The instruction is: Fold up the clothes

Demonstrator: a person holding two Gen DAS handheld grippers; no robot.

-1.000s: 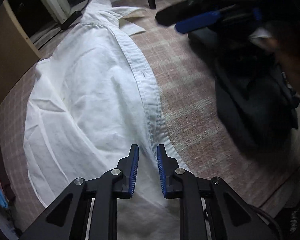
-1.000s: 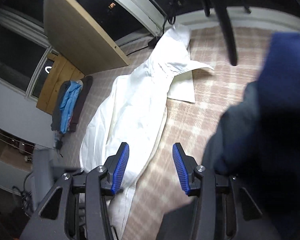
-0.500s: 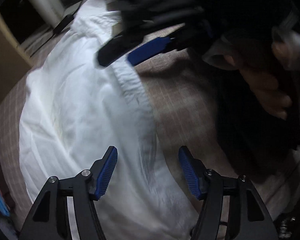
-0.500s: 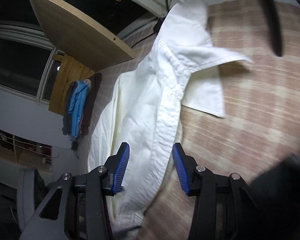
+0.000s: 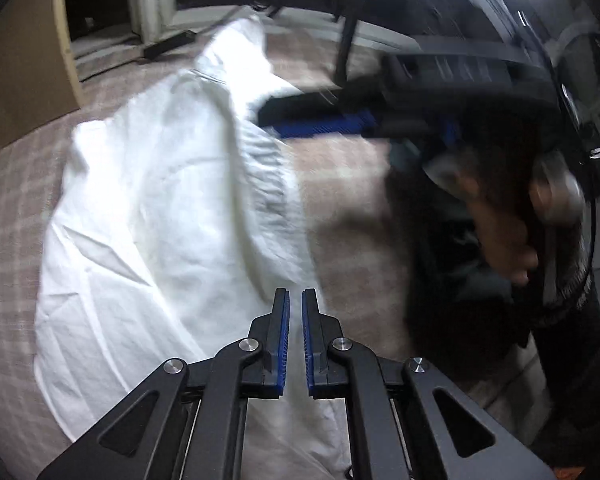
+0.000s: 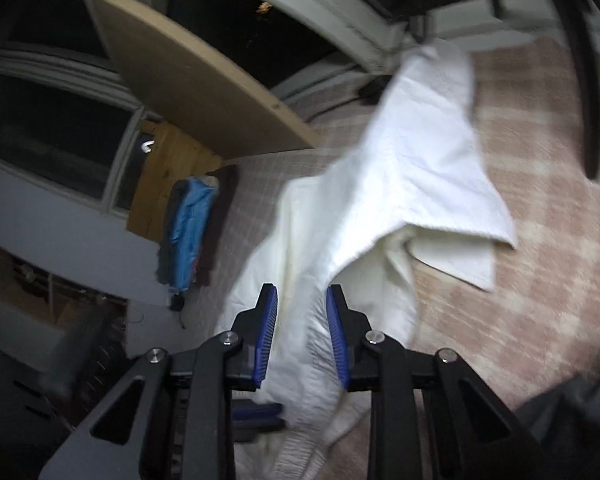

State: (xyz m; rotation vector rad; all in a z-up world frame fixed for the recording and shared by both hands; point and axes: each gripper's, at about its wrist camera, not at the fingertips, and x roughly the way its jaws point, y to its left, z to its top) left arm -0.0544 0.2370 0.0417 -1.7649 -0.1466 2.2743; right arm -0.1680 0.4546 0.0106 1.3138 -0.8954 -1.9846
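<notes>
1. Left wrist view: a white shirt (image 5: pixel 152 216) lies spread on a pink-and-cream checked cover (image 5: pixel 352 200), filling the scene from 7 o'clock up to 12 o'clock. It looks light, thin and limp, creasing easily, so it should drape and slide rather than hold a shape. The thicker stitched edge running from 12 toward 6 o'clock looks like the firmest place to pinch.

2. Same view: the left gripper (image 5: pixel 295 308) sits at 6 o'clock, its blue-padded jaws drawn almost together with only a narrow slit between them. White cloth lies right under the tips. Whether a fold is pinched there, I cannot tell.

3. Same view: the right gripper (image 5: pixel 320 126) reaches in from 2 o'clock, touching the shirt edge near the centre. A hand (image 5: pixel 500 232) shows, blurred, at 3 o'clock.

4. Right wrist view: the shirt (image 6: pixel 412 168) runs from 1 o'clock down to 6 o'clock, one flap lifted off the cover (image 6: pixel 540 280) at 3 o'clock.

5. Same view: the right gripper (image 6: pixel 302 308) at 6 o'clock is closing, jaws partly apart, with the gathered, stitched edge between them. The pads look close to the cloth but not yet pressing it.

6. Same view: a wooden board (image 6: pixel 204 80) leans at 11 o'clock; blue clothing (image 6: pixel 188 228) hangs at 9 o'clock.
</notes>
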